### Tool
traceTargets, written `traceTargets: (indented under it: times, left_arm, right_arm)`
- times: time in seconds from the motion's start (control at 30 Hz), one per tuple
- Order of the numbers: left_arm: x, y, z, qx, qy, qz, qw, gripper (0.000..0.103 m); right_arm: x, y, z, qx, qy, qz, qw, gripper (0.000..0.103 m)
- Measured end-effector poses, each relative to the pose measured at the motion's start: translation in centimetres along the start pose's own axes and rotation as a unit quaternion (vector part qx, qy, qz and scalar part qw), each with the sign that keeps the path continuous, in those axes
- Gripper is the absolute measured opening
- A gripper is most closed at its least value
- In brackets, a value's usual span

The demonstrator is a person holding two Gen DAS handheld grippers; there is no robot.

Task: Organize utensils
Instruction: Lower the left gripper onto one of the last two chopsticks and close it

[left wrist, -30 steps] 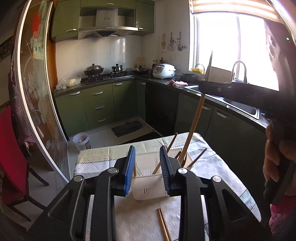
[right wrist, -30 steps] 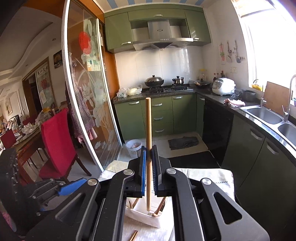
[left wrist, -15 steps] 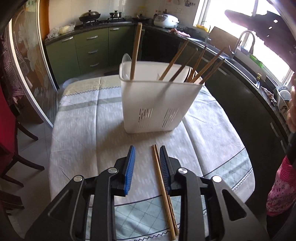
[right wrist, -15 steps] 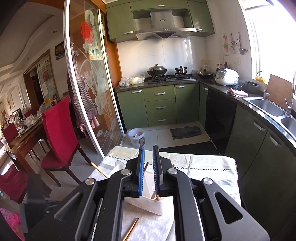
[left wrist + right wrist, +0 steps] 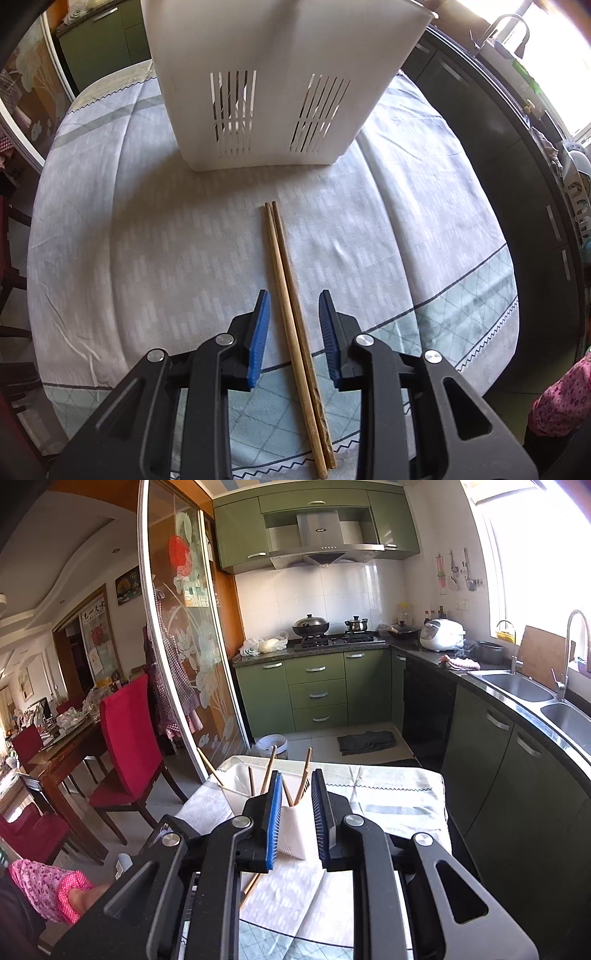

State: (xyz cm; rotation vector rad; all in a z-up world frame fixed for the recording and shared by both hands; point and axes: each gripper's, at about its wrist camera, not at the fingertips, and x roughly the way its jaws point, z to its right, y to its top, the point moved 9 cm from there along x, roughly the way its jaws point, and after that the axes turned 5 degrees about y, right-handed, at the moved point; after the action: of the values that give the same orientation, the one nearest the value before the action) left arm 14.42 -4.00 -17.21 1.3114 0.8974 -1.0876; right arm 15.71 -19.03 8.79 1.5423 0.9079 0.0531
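Observation:
A white slotted utensil holder (image 5: pixel 273 85) stands on the table's patterned cloth (image 5: pixel 147 240). Two wooden chopsticks (image 5: pixel 291 306) lie side by side on the cloth in front of it. My left gripper (image 5: pixel 293 314) is open and low over the cloth, its blue pads on either side of the chopsticks without touching them. My right gripper (image 5: pixel 295 801) is open and empty, held above the table. Through its gap I see the holder (image 5: pixel 295 830) with several chopsticks (image 5: pixel 303 779) leaning in it.
A red chair (image 5: pixel 127 738) stands left of the table, by the glass sliding door (image 5: pixel 184 646). Dark counter cabinets and a sink (image 5: pixel 517 686) run along the right. The table's near edge (image 5: pixel 258 469) is just under my left gripper.
My right gripper let go of its chopstick into the holder, then opened wider and drew back. My left gripper dropped down and forward over the two chopsticks on the cloth.

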Motion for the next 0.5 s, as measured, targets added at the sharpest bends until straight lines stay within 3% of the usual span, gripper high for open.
traceTargets:
  times: [0.23, 0.5]
  left_arm:
    - [2.0, 0.2, -1.2, -0.012, 0.026, -0.019, 0.9994, 0.023]
    - [2.7, 0.5, -0.3, -0.006, 0.029, -0.024, 0.9993, 0.023]
  right_arm:
    - [-0.5, -1.5, 0.8, 0.012, 0.009, -0.01, 1.0, 0.017]
    - [0.3, -1.6, 0.6, 0.018, 0.022, -0.023, 0.999, 0.017]
